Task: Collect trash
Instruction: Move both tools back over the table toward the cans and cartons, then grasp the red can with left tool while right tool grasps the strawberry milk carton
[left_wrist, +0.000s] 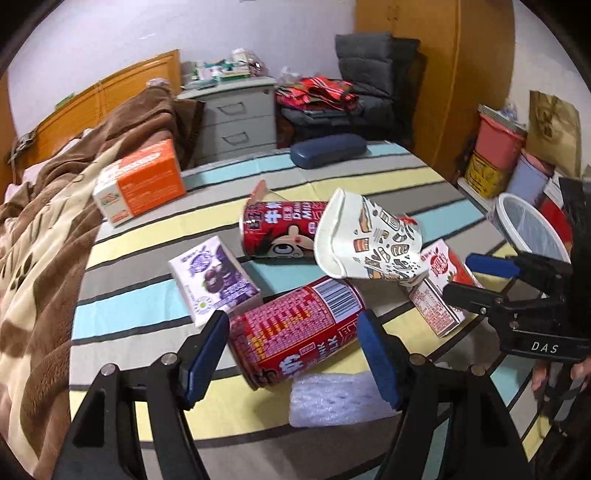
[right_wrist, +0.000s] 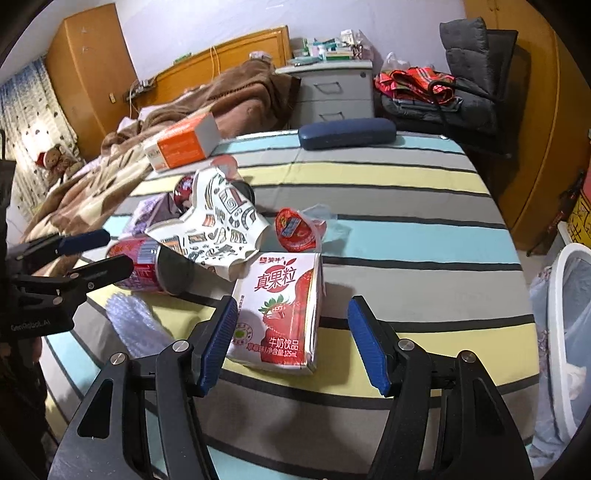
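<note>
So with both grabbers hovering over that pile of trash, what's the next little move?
Probably lower the left gripper and close it on the red milk can. The can already lies between its open blue pads, untouched. The right gripper hangs open over the strawberry milk carton.

The crushed paper cup (right_wrist: 210, 225) hides the purple carton (right_wrist: 149, 212).

- the left gripper (left_wrist: 295, 332) pointed steeply downward, its blue-padded jaws standing apart.
- the right gripper (right_wrist: 291, 321) tilted down the same way, its jaws apart too, with nothing pressed between the pads.
- seen from the left wrist, fingers of the person's right hand (left_wrist: 543, 376) wrapped the right gripper's handle.
</note>
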